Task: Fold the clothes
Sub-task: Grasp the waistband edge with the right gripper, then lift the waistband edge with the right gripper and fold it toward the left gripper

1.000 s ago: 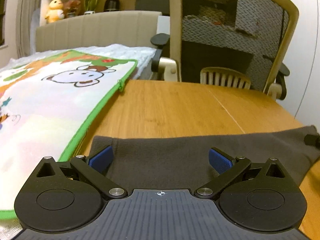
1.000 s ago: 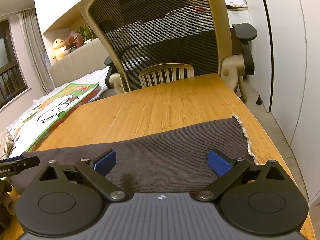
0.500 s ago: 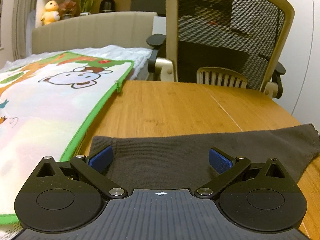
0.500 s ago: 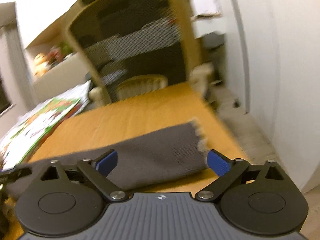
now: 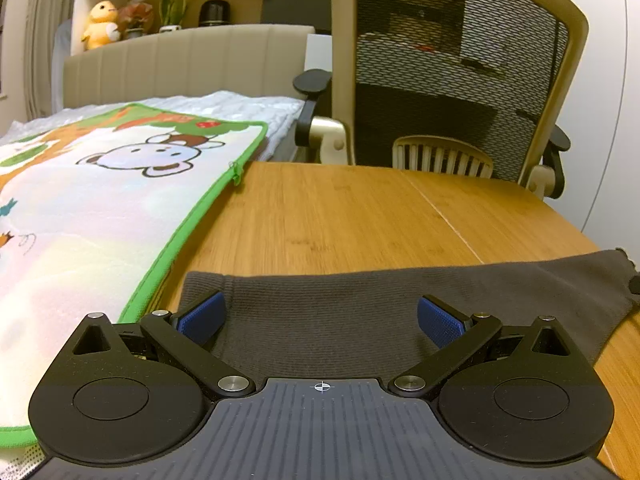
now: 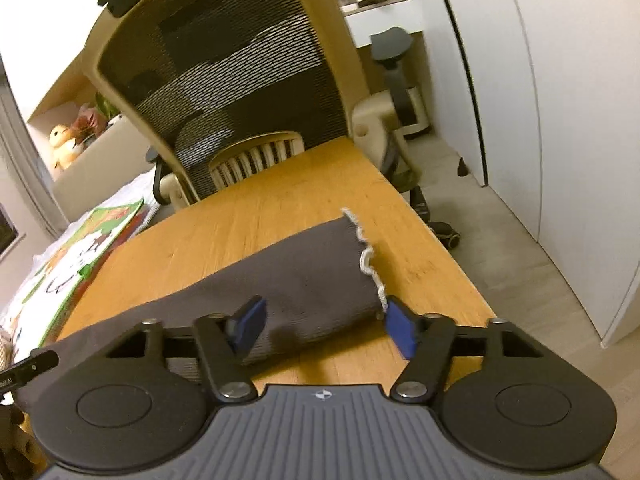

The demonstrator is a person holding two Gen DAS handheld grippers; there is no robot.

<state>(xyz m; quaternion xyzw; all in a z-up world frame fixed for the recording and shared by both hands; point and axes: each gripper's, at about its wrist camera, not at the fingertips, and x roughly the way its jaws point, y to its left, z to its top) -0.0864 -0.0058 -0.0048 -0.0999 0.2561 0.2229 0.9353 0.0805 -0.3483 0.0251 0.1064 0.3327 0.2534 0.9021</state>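
A dark grey knitted garment (image 5: 360, 308) lies stretched across the near part of the wooden table (image 5: 352, 216). My left gripper (image 5: 320, 316) is open, its blue pads over the garment's left end. In the right wrist view the garment (image 6: 288, 276) ends in a white-stitched frayed edge (image 6: 366, 258). My right gripper (image 6: 324, 326) is open, partly narrowed, its pads either side of the garment's right near corner; whether they touch it I cannot tell.
A cartoon-print mat with green trim (image 5: 100, 208) lies left of the table. A mesh office chair (image 5: 452, 72) stands at the far edge. The table's right edge (image 6: 444, 248) drops to the floor beside white cabinet doors (image 6: 560, 120).
My right gripper has swung right and tilted down toward the garment's frayed right end, and its jaws have narrowed. The left gripper has barely moved.
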